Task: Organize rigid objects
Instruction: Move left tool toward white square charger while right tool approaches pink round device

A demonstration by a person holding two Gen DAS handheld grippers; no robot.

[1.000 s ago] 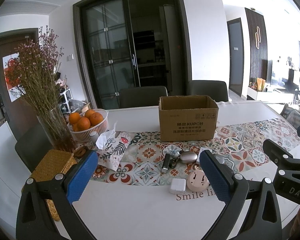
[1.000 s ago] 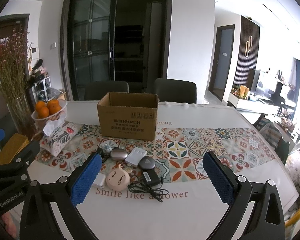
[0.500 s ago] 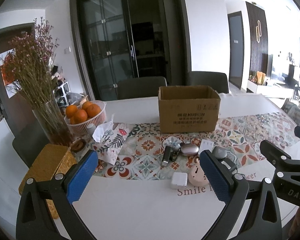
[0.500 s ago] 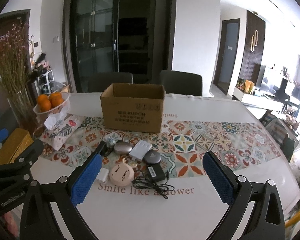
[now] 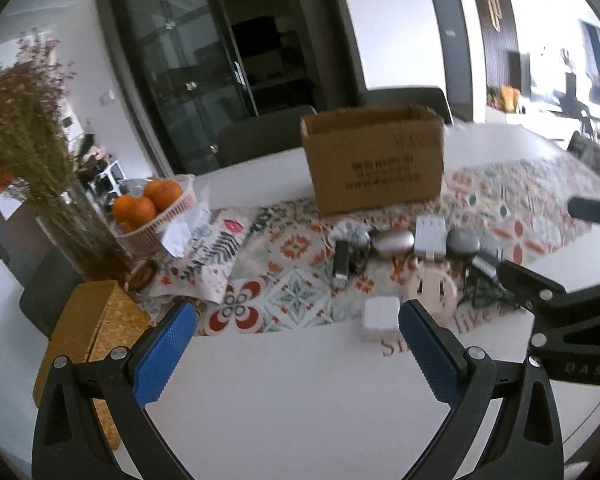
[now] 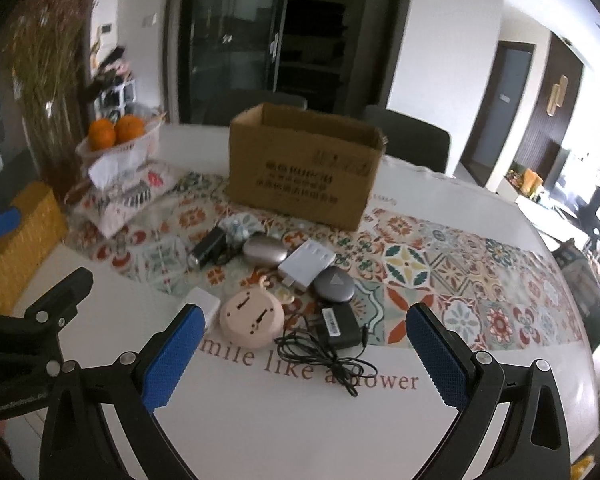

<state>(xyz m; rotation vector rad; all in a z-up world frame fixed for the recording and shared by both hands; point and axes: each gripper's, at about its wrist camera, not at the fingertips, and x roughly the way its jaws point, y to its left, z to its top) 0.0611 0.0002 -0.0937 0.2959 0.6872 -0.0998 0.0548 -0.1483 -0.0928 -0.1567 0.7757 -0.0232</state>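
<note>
At the far left, a woven yellow basket (image 6: 18, 240) with a coarse, ribbed weave is seen beside a glass vase of dried flowers (image 6: 48, 92) and a white latticed bowl of oranges (image 6: 118, 138). A soft, leaf-printed tissue pouch (image 6: 120, 196) is laid on the tile-patterned runner (image 6: 460, 268). Toward the middle, an open corrugated cardboard box (image 6: 304, 168) is set at the far side of the runner, and the small rigid objects are clustered just near of it: a black stick-shaped device (image 6: 208, 250), a smooth metallic oval case (image 6: 265, 252), a flat white rectangular hub (image 6: 307, 263), a grey rounded case (image 6: 335, 285), a white cube charger (image 6: 205, 304), a round pink disc (image 6: 252, 319) and a black adapter with a tangled cord (image 6: 336, 330). The left gripper (image 5: 296, 344) and the right gripper (image 6: 300, 344) are held spread wide above the glossy white table (image 6: 300, 420), with nothing between their textured blue pads (image 6: 172, 360).
</note>
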